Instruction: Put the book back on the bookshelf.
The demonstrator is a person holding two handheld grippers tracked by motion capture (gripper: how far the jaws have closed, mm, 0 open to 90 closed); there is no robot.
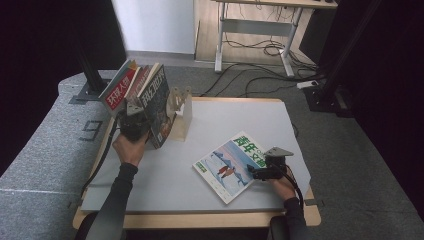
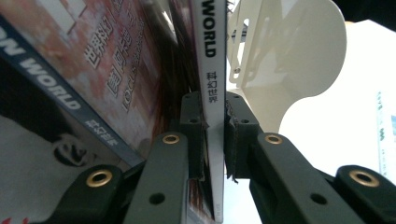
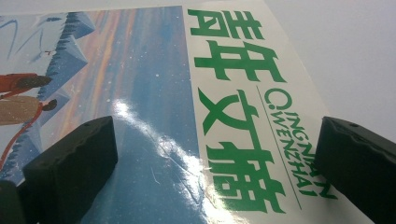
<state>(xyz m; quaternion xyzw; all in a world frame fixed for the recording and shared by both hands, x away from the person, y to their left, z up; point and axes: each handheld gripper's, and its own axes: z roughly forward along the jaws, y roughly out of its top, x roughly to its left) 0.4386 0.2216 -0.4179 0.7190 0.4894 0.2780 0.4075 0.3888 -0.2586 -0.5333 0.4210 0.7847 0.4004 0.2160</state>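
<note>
Left gripper (image 1: 134,120): fingers (image 2: 194,126) narrow, pressed on either side of the spine of a dark-covered magazine (image 1: 156,102), which stands nearly upright at the worktop's far left. Spine is white, reads "WORLD" plus small Chinese characters. The white spine sits squarely between the black pads in the left gripper view. No earlier frame to compare motion.

Beside it, leaning left, red-covered magazines (image 1: 121,87); glossy cover, white Chinese lettering, a blue band reading "ON WORLD". Just right of the held magazine, a cream book stand (image 2: 289,60): thin sheet material, rounded upper edge, cut-out slots.

Right gripper (image 1: 252,171): fingers (image 3: 74,154) wide apart, set low over a magazine lying flat (image 1: 231,165) at the worktop's near right. Whether the black, ridged pads touch the cover I cannot tell. Cover glossy, with glare; blue sky, snowy peaks, two figures, green Chinese title, and "QINGNIAN WENZHAI" in green Latin letters.

Worktop (image 1: 235,120): pale grey matte sheet over a wood-edged board.
</note>
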